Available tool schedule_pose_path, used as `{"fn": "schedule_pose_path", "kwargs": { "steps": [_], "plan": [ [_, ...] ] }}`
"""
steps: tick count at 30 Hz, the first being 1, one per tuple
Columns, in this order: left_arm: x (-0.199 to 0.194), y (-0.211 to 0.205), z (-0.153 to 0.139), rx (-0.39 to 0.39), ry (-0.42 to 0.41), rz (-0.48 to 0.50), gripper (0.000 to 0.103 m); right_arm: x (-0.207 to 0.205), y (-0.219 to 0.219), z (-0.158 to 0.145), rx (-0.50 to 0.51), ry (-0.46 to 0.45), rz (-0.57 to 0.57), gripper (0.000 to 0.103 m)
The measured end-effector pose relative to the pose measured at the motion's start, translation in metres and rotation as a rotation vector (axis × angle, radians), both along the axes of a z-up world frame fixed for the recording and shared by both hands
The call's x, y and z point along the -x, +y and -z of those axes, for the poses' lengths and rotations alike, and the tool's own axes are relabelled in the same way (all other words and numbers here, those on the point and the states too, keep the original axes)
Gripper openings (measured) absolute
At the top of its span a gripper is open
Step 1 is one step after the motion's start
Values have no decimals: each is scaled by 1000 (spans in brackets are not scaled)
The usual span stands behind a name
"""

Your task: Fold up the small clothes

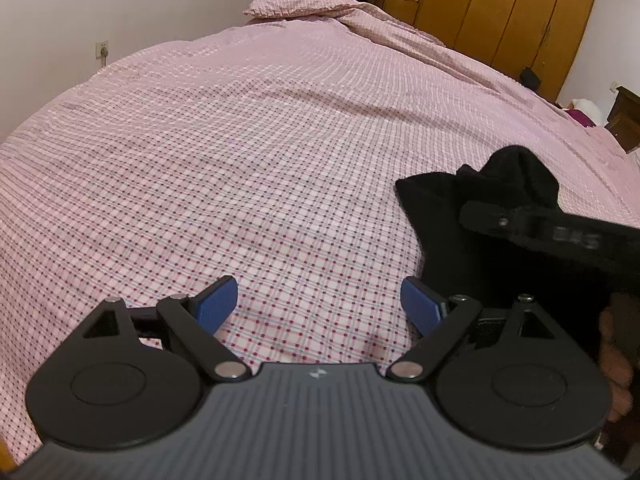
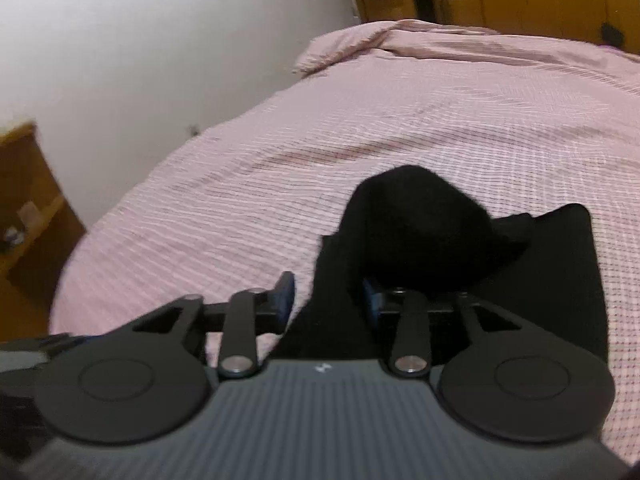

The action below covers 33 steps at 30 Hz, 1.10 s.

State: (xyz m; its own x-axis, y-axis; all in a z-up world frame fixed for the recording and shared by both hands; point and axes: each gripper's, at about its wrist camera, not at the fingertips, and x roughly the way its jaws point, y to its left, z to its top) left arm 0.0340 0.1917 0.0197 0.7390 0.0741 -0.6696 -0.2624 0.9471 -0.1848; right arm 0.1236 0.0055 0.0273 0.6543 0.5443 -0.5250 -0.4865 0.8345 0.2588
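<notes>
Jaws: left gripper (image 1: pixel 318 304) wide open over bare bedspread (image 1: pixel 240 160) | right gripper (image 2: pixel 329 298) parted, pads off the cloth | black garment (image 2: pixel 420 232) bunched on bed, partly between right jaws

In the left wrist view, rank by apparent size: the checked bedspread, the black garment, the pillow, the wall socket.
1. Checked bedspread, fills most of the view.
2. Black garment, partly hidden by the right gripper.
3. Pillow, far away, so it looks smaller than it is.
4. Wall socket.
</notes>
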Motion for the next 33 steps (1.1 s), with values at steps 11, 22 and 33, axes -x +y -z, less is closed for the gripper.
{"fn": "schedule_pose_path", "kwargs": {
  "steps": [11,22,33],
  "plan": [
    [6,-12,-22,17,-54,34,91,35,-36,-32,-136,-52,-117,40],
    [-41,-47,-37,12,-110,173,91,34,-109,-14,-96,-48,181,40],
    [-101,-60,7,154,-63,235,57,35,-140,23,-102,0,266,40]
  ]
}}
